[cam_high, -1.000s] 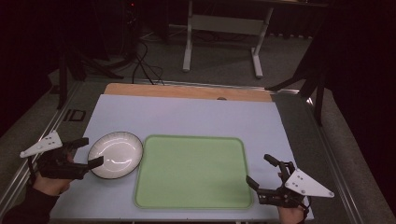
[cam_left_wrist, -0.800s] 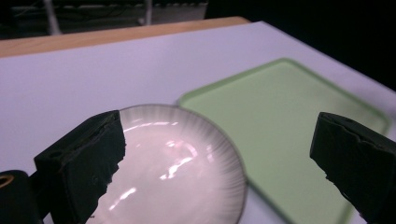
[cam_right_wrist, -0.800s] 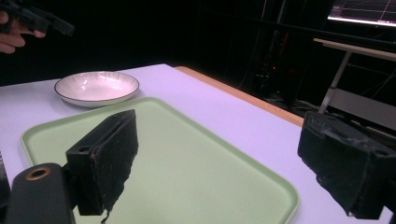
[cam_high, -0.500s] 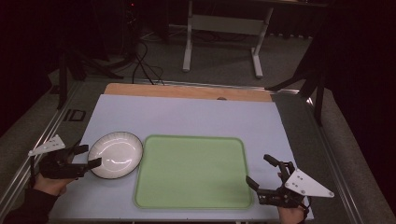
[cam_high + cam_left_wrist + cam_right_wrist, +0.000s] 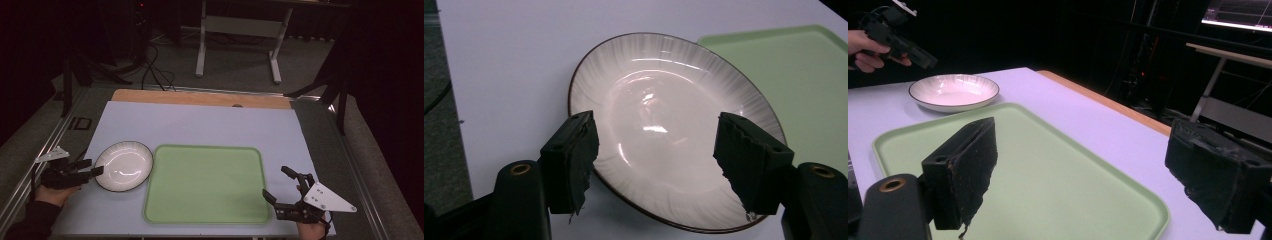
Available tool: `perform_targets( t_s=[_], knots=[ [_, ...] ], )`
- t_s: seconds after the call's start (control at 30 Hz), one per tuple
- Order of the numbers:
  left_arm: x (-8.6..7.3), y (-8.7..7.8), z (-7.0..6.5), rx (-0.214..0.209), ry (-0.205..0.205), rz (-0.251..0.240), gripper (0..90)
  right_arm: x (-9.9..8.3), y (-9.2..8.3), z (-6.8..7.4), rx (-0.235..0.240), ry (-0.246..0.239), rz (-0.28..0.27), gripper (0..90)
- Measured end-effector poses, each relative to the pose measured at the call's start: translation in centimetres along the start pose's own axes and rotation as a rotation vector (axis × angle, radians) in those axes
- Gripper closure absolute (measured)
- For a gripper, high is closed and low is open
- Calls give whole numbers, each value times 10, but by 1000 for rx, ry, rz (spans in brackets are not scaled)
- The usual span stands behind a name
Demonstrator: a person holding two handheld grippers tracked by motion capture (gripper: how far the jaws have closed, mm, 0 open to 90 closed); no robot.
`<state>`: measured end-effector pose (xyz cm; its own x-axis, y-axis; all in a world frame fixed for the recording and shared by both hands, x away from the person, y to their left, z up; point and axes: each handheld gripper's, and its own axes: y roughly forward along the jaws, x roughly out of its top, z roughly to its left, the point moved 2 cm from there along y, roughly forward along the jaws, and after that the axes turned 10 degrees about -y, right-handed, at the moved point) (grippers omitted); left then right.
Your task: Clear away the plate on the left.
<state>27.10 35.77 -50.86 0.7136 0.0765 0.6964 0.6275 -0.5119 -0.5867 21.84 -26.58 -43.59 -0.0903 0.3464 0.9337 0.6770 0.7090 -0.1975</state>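
Left gripper view shows the left gripper [image 5: 656, 150], its jaws partly apart and just now closing, straddling the near rim of the white plate [image 5: 664, 100] without pressing it. Just beside the plate lies the green tray [image 5: 207, 182]. Bare bench [image 5: 200, 122] stretches beyond. At the tray's near right corner, the right gripper [image 5: 280, 185] hovers wide open.

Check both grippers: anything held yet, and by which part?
Nothing is held. The left gripper has been closing, its jaws straddling the near rim of the plate without gripping it yet. The right gripper is open over the green tray.
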Motion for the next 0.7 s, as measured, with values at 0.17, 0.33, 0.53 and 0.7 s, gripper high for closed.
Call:
perform_targets(
  t_s=[0.17, 0.33, 0.53, 0.7],
  knots=[
    [0, 5, 9, 67, -84, 47, 346, 2, -1, 2, -1, -13, -7, 133],
    [-1, 9, 17, 100, -153, 83, 383, 1, 0, 1, 1, -9, -6, 133],
    [-3, 17, 19, 91, -206, 123, 398, 1, 0, 1, 2, -7, -4, 134],
    [-2, 21, 21, 112, -254, 154, 446, 0, -1, -1, 0, 2, -5, 134]
  ],
)
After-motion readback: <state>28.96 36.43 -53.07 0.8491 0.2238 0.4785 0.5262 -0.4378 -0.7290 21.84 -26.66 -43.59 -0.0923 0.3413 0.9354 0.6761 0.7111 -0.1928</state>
